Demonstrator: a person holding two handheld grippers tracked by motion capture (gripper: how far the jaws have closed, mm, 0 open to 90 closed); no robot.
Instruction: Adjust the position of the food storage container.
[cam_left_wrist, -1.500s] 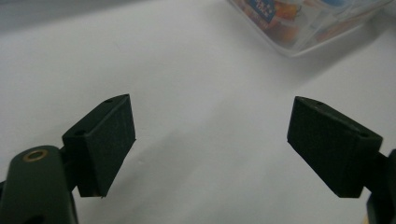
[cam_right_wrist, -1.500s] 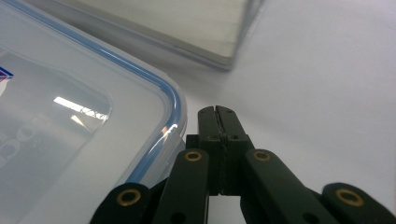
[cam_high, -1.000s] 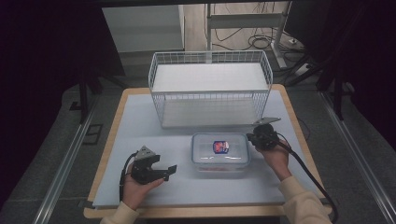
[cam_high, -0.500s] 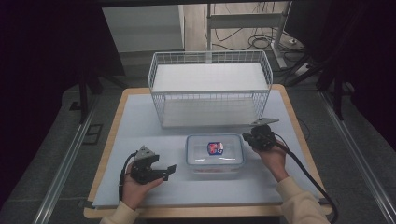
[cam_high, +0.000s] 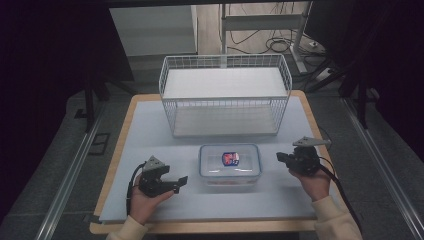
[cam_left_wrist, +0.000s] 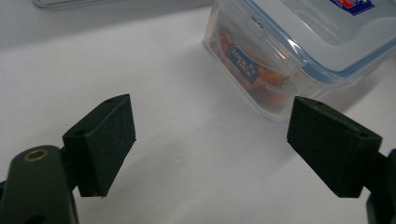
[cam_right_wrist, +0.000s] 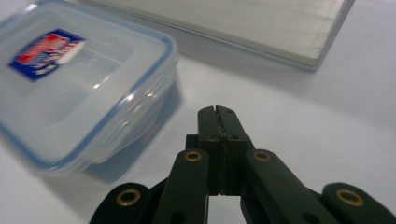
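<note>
1. The box (cam_high: 230, 163) stands on the surface (cam_high: 150, 135), in the middle, near the wire basket (cam_high: 225, 97) but apart from it. Its lid is on and seems locked; something red and orange is inside.
2. The left hand-held gripper (cam_high: 176, 184) rests on the surface left of the box, released: its jaws stand wide, aimed at the box's near corner, and touch nothing.
3. The right hand-held gripper (cam_high: 281, 157) is right of the box, clenched on nothing, with its jaws pressed together; it is apart from the box.
4. I judge that the box is placed in front of the basket, and no gripper holds it.
5. What is left, as it seems: to grasp the box, perhaps to put it into the basket.
</note>
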